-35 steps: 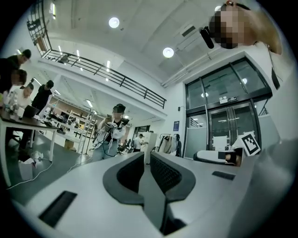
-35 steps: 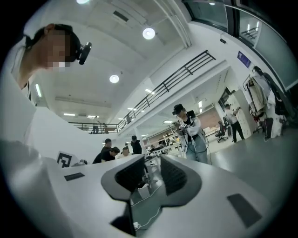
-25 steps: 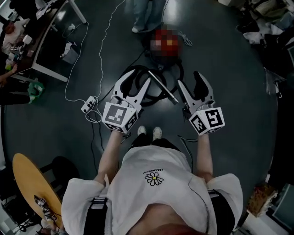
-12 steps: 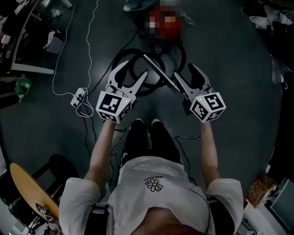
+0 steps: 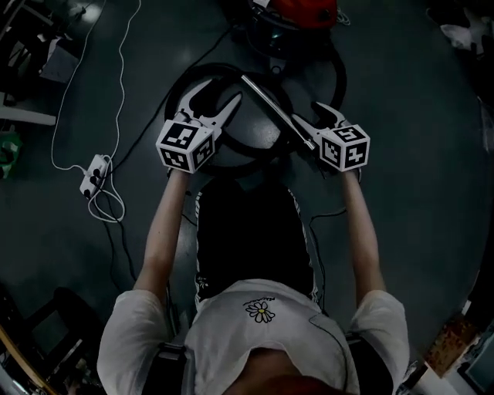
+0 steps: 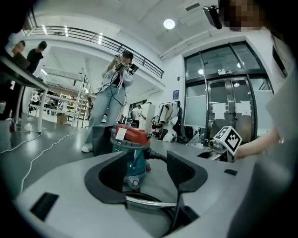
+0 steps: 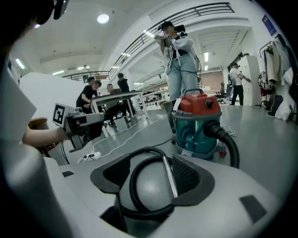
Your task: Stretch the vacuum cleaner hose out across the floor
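Observation:
The vacuum cleaner [image 5: 297,11], red lid over a teal body [image 7: 198,123], stands ahead of me on the dark floor. Its black hose [image 5: 255,154] lies coiled in a loop, with the metal wand [image 5: 274,108] across it. My left gripper [image 5: 218,94] hovers low over the coil's left side. Its jaws have just been opening and hold nothing. In the left gripper view [image 6: 146,169] the wand [image 6: 149,201] shows below the jaws. My right gripper [image 5: 309,114] is open beside the wand's near end. Hose loop [image 7: 139,186] and wand [image 7: 170,176] lie ahead of its jaws [image 7: 151,174], untouched.
A white power strip [image 5: 94,176] with a white cable [image 5: 127,69] lies on the floor to the left. A person with a camera [image 6: 114,93] stands behind the vacuum. A desk with seated people [image 7: 104,93] is further left. My knees [image 5: 251,224] are just behind the coil.
I have crouched down. Both grippers have dropped close to the floor, over the coiled hose. The left jaws stand wider apart than a second ago.

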Tool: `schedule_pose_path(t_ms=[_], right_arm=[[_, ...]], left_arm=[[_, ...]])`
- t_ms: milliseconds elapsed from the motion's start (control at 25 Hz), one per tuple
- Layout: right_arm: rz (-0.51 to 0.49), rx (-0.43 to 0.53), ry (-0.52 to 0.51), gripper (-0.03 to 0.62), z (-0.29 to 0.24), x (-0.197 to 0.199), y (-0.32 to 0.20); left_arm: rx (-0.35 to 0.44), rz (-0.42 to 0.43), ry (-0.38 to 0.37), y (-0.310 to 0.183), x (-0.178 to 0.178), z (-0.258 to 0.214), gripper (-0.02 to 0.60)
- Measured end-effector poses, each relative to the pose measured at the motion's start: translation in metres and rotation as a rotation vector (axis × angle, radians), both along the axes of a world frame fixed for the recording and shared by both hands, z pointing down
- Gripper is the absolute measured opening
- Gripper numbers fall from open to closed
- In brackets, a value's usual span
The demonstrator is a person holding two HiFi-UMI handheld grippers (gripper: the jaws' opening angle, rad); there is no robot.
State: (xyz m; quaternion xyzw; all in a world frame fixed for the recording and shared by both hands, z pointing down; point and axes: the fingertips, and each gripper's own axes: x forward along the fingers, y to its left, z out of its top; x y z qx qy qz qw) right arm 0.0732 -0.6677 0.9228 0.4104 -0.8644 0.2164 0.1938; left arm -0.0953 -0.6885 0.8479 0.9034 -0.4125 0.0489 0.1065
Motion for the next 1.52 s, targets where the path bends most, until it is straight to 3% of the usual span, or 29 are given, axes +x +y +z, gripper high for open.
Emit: schedule_pose_path(t_ms=[120, 280, 480, 560, 680, 760, 800, 960, 1080, 1280, 1520], right_arm=[[-0.007, -0.058, 0.018, 0.293, 0.08, -0.005, -0.025], [0.008, -0.25, 0.112, 0.293, 0.196, 0.0, -0.057], [-0.039, -0.345, 0.283, 0.293, 0.287, -0.016, -0.098], [-0.064, -0.407, 0.378, 0.293, 0.317, -0.019, -0.102], [-0.15, -0.447, 0.631, 0.291, 0.351, -0.019, -0.093], [-0.142, -0.392, 0.747, 0.262, 0.359, -0.017, -0.094], [-0.119, -0.369, 0.775, 0.144, 0.358, -0.014, -0.096], [-0.136, -0.333, 0.823, 0.132, 0.348, -0.008, -0.094], [-0.208, -0.222, 0.921, 0.132, 0.329, 0.0, -0.098], [-0.417, 0.097, 1.19, 0.132, 0.266, -0.002, -0.123], [-0.635, 0.58, 1.447, 0.132, 0.151, -0.048, -0.139]], left_arm=[[-0.005, -0.011, -0.01, -0.015, -0.009, 0.059, 0.247], [-0.114, -0.014, 0.0, -0.025, -0.015, 0.13, 0.247], [-0.226, -0.048, -0.005, -0.044, -0.018, 0.213, 0.247], [-0.241, -0.039, -0.028, -0.049, -0.014, 0.235, 0.247], [-0.267, -0.033, -0.032, -0.044, -0.013, 0.257, 0.247], [-0.278, -0.035, -0.046, -0.039, -0.016, 0.268, 0.247], [-0.28, -0.035, -0.054, -0.036, -0.018, 0.27, 0.247], [-0.251, -0.044, -0.088, -0.031, -0.031, 0.258, 0.247], [-0.211, -0.066, -0.121, -0.035, -0.05, 0.24, 0.247], [-0.151, -0.105, -0.195, -0.036, -0.084, 0.216, 0.247], [0.001, -0.123, -0.374, -0.031, -0.098, 0.172, 0.247]])
